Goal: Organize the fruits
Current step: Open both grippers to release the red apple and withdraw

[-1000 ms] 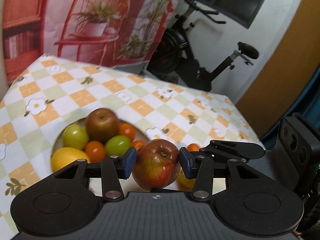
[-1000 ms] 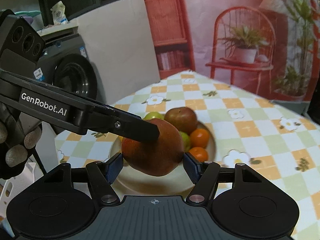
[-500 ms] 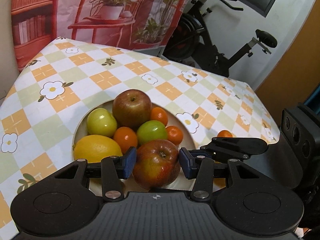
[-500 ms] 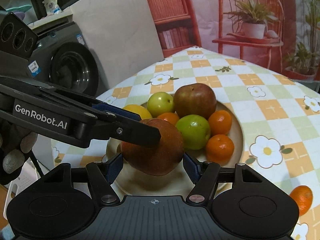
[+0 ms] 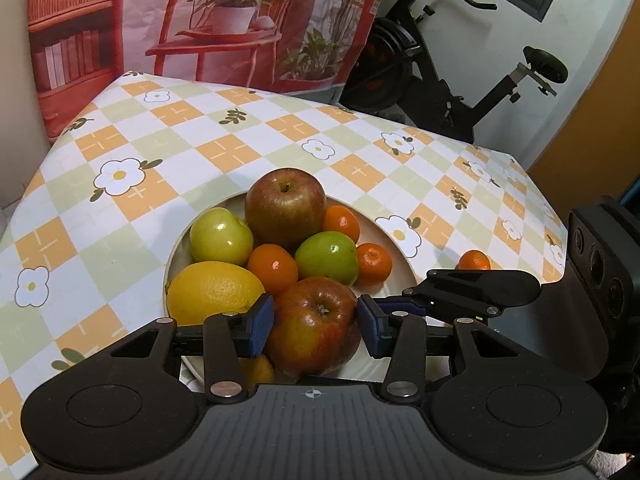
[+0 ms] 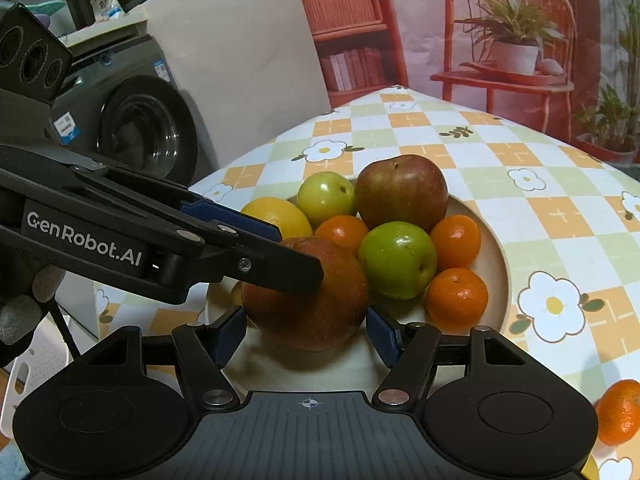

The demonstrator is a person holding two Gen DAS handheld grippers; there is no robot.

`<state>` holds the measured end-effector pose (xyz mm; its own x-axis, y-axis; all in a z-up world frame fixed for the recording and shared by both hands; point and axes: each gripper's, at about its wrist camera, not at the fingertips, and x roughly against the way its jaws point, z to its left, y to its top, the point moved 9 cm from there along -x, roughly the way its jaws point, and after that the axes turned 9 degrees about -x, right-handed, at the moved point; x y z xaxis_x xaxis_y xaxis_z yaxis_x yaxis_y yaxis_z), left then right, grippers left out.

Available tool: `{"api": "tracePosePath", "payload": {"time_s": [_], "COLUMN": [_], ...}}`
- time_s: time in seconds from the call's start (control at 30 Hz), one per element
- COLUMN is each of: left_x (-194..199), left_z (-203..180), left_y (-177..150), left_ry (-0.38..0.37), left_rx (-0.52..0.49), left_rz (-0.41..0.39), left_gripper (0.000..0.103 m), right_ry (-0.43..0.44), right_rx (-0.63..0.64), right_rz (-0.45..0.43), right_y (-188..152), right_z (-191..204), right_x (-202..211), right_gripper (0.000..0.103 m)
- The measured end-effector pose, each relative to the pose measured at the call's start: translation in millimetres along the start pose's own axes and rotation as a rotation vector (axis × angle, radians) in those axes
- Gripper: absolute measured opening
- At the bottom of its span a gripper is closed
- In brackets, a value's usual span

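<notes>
1. Step in hand, by judgement: placing the red apple (image 5: pixel 314 328) onto the plate (image 5: pixel 404 248) among the fruit already gathered there.
2. Left gripper (image 5: pixel 316 330) clamped on the red apple, blue pads pressed to either flank, stem end up.
3. Right gripper (image 6: pixel 306 336) straddling the same apple from the near side, pads right at its flanks; contact or a slight gap, impossible to tell.
4. Apple low over the near, bare part of the plate, just beside the lemon (image 5: pixel 212 292) and the green fruit (image 5: pixel 326 256); resting or just above, unclear.
5. Next move, probably: settle the apple on the bare patch, part the left jaws gently, then draw both grippers back and up without nudging neighbours.
6. Little room sideways: lemon close to the left pad, a small tangerine (image 5: pixel 374 264) near the right pad, and the two tools crossing each other.
7. Open tablecloth (image 5: pixel 200 152) beyond the plate; one loose tangerine (image 6: pixel 618 412) lying outside the plate's right rim, near the table edge, likely next to collect.
</notes>
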<state>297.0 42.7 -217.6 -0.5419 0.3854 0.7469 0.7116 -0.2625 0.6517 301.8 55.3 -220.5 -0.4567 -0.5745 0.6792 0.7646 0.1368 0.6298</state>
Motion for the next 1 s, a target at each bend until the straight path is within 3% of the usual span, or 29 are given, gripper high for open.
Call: {"api": "tracePosePath", "payload": {"time_s": [0.27, 0.43, 0.77, 1.0], "left_x": [1, 0, 3, 5], "left_z": [0, -1, -4, -6], "left_y": [-2, -3, -8, -8], "left_ry": [0.01, 0.017, 0.044, 0.08], "left_rx": [-0.004, 0.002, 0.011, 0.011], "left_rz": [-0.005, -0.009, -0.021, -0.02], "left_gripper": [0.049, 0.05, 0.051, 0.051], "right_ry": [0.009, -0.013, -0.187, -0.309], "right_rx": [0.011, 0.016, -0.112, -0.095], "right_rz": [0.001, -0.058, -0.312, -0.356], "right_y": [0, 2, -9, -48], "right_z": [1, -10, -78, -108], "right_x": [7, 35, 126, 167], "right_gripper": [0.062, 0.062, 0.062, 0.068]}}
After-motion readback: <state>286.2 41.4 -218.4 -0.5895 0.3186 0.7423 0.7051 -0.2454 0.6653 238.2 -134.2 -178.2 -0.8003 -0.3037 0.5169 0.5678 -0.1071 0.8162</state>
